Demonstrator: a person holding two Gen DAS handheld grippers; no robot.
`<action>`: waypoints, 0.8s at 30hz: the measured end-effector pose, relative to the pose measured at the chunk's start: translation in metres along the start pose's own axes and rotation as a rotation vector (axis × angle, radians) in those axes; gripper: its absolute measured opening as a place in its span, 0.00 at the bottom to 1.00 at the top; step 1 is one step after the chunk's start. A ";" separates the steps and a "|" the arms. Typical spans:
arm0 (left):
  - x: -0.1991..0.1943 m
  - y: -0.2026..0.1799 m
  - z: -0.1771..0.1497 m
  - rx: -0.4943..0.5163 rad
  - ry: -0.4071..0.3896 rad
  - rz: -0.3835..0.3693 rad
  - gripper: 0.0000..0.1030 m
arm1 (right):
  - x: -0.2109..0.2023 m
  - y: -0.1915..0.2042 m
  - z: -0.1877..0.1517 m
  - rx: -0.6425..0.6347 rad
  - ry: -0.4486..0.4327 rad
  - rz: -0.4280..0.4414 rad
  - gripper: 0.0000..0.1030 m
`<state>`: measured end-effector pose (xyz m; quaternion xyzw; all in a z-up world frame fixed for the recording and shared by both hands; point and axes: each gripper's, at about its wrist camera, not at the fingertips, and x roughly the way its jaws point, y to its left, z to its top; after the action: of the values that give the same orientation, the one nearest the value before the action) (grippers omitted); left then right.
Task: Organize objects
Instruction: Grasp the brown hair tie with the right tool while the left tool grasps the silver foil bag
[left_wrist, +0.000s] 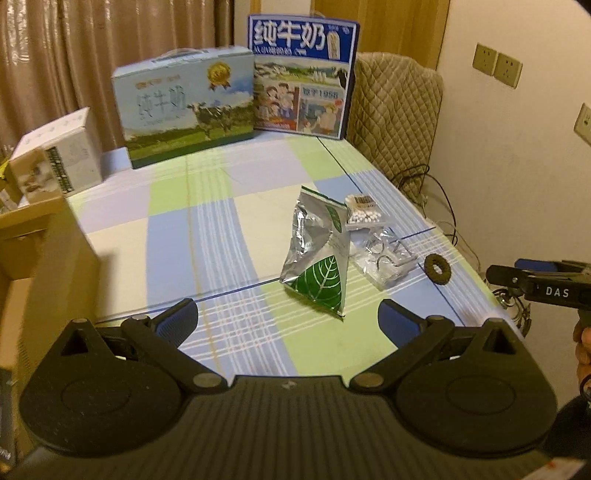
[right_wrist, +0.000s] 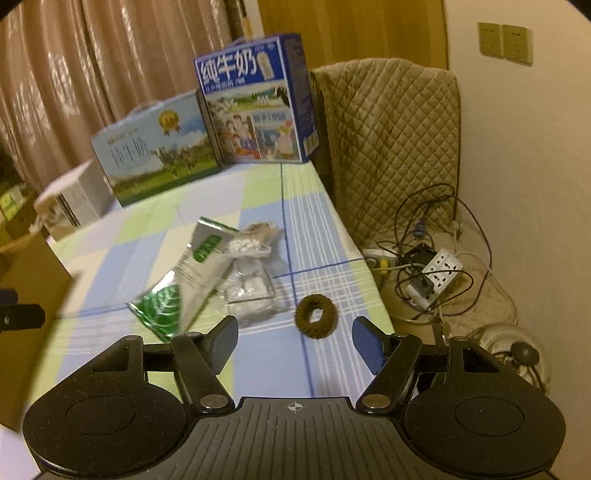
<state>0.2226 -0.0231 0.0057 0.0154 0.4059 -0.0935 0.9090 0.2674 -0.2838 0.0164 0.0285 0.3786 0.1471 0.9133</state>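
Checked cloth covers the table (left_wrist: 221, 221) under my left gripper (left_wrist: 286, 323), whose blue-padded fingers stand wide apart with nothing between them. Just ahead of them lies a silver foil pouch (left_wrist: 317, 254) with a green leaf print, crumpled and resting flat on the cloth. Touching its right edge is a clear bag of cotton swabs (left_wrist: 364, 214), and a second clear bag (left_wrist: 384, 258) with metal hooks lies just nearer. A brown hair tie (left_wrist: 438, 270) sits apart to their right, near the table edge. Two milk cartons stand upright at the far end, the pale one (left_wrist: 184, 107) left of the blue one (left_wrist: 301, 74). From my right gripper (right_wrist: 293, 341), also spread open and empty, the hair tie (right_wrist: 314, 316) lies just ahead of the fingertips, roughly centred between them. The foil pouch (right_wrist: 177, 291) and the hook bag (right_wrist: 251, 288) lie left of it.
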 end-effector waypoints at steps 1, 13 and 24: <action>0.008 -0.001 0.002 0.003 0.007 -0.002 0.99 | 0.009 0.001 0.000 -0.019 0.011 -0.003 0.64; 0.092 0.001 0.023 0.017 0.053 -0.025 0.99 | 0.105 -0.006 0.001 -0.101 0.126 -0.049 0.53; 0.137 0.001 0.029 0.060 0.121 -0.073 0.99 | 0.125 0.006 0.000 -0.164 0.157 -0.087 0.15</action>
<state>0.3332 -0.0467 -0.0765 0.0335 0.4572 -0.1374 0.8780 0.3500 -0.2418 -0.0678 -0.0743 0.4365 0.1398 0.8857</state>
